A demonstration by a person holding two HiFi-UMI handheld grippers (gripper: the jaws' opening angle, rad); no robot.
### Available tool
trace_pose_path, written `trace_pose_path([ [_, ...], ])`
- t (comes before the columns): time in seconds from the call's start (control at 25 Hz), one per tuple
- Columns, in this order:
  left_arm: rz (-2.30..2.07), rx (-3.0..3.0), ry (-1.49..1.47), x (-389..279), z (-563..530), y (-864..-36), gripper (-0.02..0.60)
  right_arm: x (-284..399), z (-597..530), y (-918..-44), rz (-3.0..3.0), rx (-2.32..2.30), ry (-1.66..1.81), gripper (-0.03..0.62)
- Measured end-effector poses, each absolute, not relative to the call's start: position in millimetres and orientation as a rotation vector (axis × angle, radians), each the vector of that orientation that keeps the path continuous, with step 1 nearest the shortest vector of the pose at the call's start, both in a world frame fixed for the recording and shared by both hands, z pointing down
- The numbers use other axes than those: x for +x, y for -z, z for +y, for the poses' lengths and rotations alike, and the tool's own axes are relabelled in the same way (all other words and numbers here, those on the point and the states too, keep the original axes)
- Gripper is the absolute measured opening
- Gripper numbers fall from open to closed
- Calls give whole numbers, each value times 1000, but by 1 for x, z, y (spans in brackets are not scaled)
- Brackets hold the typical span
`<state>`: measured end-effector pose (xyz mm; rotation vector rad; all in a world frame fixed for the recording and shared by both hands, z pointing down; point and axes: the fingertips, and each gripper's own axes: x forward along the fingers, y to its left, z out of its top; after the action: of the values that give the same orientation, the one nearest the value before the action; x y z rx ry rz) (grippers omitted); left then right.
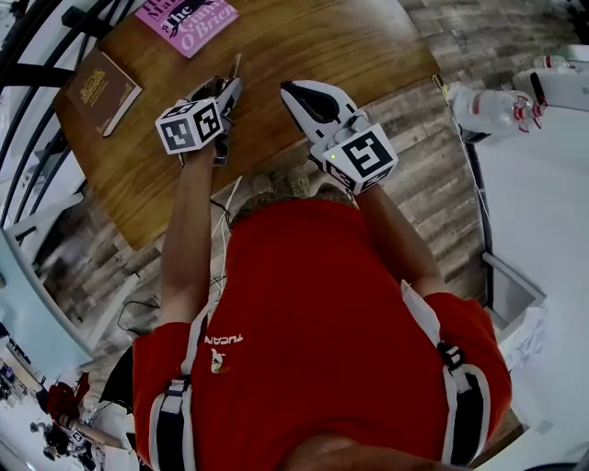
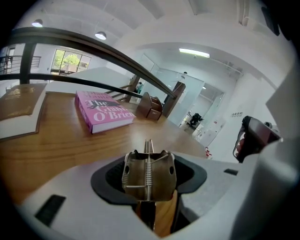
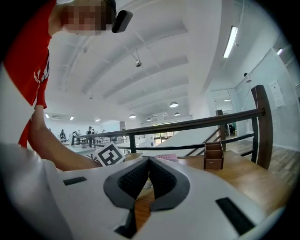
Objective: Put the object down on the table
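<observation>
A bronze metal spring clip [image 2: 149,176] sits between the jaws of my left gripper [image 2: 149,165], which is shut on it. Its thin tip points forward past the pads. In the head view the left gripper [image 1: 224,94] hangs over the near part of the round wooden table [image 1: 304,46], and the clip's tip [image 1: 236,66] sticks out ahead of it. My right gripper [image 1: 294,90] is just to the right, also over the table. Its dark pads meet with nothing between them in the right gripper view [image 3: 149,161].
A pink book [image 1: 184,20] [image 2: 101,112] lies at the table's far side and a brown book [image 1: 99,89] at its left edge. A small wooden holder [image 3: 213,156] stands on the table. A dark railing [image 2: 93,49] curves behind. White machines [image 1: 497,106] stand on the floor to the right.
</observation>
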<state>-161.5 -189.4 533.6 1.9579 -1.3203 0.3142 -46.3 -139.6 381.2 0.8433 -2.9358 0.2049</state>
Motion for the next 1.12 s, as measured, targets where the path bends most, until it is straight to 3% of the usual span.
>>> trace_pose_path([
  [0.48, -1370, 1955, -355, -164, -195, -550, 222, -42, -142, -390, -2917, 862, -245, 25],
  [0.76, -1484, 1970, -393, -177, -197, -553, 307, -37, -141, -394, -2904, 873, -260, 25],
  [1.12, -1518, 1948, -396, -199, -199, -556, 310, -41, -141, -397, -2895, 872, -265, 25],
])
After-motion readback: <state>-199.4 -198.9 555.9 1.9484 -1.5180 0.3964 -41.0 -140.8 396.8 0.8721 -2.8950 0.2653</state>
